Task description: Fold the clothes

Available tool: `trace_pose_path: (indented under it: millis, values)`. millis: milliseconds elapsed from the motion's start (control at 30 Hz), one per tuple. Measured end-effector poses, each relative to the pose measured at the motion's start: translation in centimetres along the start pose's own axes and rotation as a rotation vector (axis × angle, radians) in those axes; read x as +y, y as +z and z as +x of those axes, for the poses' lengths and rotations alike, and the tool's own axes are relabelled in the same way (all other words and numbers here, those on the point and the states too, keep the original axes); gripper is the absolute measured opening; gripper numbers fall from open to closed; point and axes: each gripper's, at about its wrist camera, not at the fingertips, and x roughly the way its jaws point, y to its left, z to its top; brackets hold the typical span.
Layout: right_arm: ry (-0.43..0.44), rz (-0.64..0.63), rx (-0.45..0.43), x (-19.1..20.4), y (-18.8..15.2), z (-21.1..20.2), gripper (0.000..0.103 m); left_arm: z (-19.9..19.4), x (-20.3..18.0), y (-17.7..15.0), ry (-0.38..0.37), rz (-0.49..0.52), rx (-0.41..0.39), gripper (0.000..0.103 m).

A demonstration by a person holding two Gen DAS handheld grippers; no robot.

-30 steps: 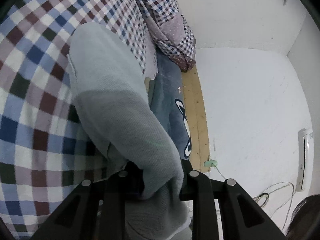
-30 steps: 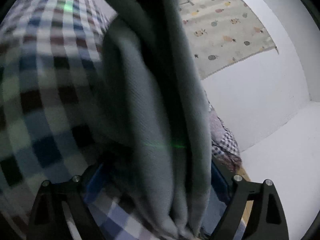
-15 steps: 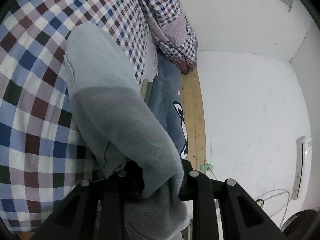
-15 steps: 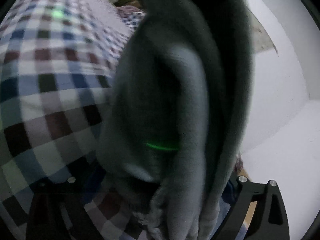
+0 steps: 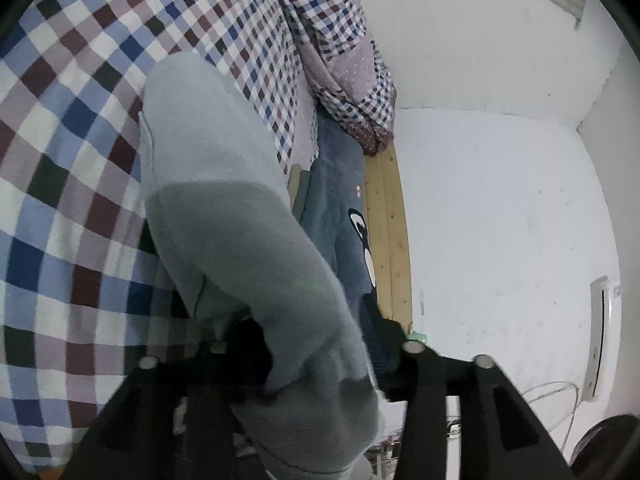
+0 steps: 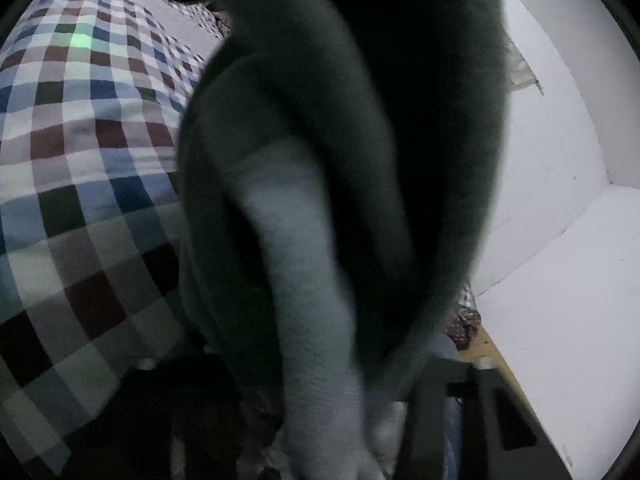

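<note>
The left hand-held gripper (image 5: 316, 344) is closed on a fold of the grey garment (image 5: 224, 200), the knit cloth bunched between its two black fingers (image 5: 416, 364) and spilling below them. From there the garment stretches up and away, its far end lying on the checked bedspread (image 5: 72, 128). Beside it, along the bed's edge, hangs a blue blanket (image 5: 340, 184) with a cartoon face, next to a wooden bed rail (image 5: 390, 216). A bundle of smaller-checked fabric (image 5: 340, 52) lies farther back by the white wall (image 5: 500, 208).

In the right wrist view the grey garment (image 6: 320, 240) fills most of the frame, dark and blurred. The right hand-held gripper (image 6: 344, 420) seems to be clamped on it, as the cloth runs down between the fingers (image 6: 464, 412), though the blur leaves the grip itself unclear. The checked bedspread (image 6: 80, 160) lies to the left.
</note>
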Motion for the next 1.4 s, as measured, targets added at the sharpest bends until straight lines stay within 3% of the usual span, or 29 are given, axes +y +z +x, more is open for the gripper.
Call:
trace_pose_path:
  millis: [67, 200, 467, 567, 767, 933, 1000, 1100, 1200, 1300, 1400]
  values:
    - [0.056, 0.057, 0.011, -1.3, 0.2, -0.3, 0.027, -0.6, -0.2, -0.2, -0.003, 0.032, -0.018, 0.068]
    - [0.171, 0.192, 0.026, -4.9, 1.4, -0.7, 0.023, -2.2, -1.0, -0.7, -0.014, 0.112, -0.075, 0.084]
    - [0.490, 0.615, 0.077, -14.8, 6.7, 0.8, 0.021, -9.1, -4.8, -2.6, -0.067, 0.341, -0.306, 0.086]
    - [0.599, 0.723, 0.077, -18.1, 9.8, -0.5, 0.021, -11.4, -5.4, -3.2, -0.110, 0.374, -0.379, 0.087]
    - [0.818, 0.825, 0.090, -18.5, 15.3, -4.7, 0.020, -18.0, -8.5, -6.2, -0.204, 0.491, -0.576, 0.091]
    - [1.062, 1.013, 0.150, -19.8, 17.5, -8.3, 0.021, -21.8, -13.5, -7.0, -0.162, 0.604, -0.643, 0.092]
    - [1.152, 1.066, 0.157, -19.9, 17.5, -8.1, 0.021, -21.0, -12.7, -6.1, -0.104, 0.586, -0.629, 0.092]
    - [1.257, 1.113, 0.199, -18.8, 16.4, -5.1, 0.022, -19.8, -11.5, -4.8, -0.018, 0.557, -0.606, 0.093]
    - [1.289, 1.113, 0.322, -16.6, 14.1, 1.1, 0.023, -18.6, -10.3, -3.4, 0.068, 0.528, -0.583, 0.093]
    - [1.246, 1.136, 0.510, -14.4, 10.4, 8.2, 0.026, -17.3, -9.0, -2.2, 0.150, 0.500, -0.557, 0.093]
    - [1.145, 1.200, 0.606, -14.7, 6.8, 13.7, 0.034, -15.5, -7.2, -1.8, 0.188, 0.488, -0.508, 0.093]
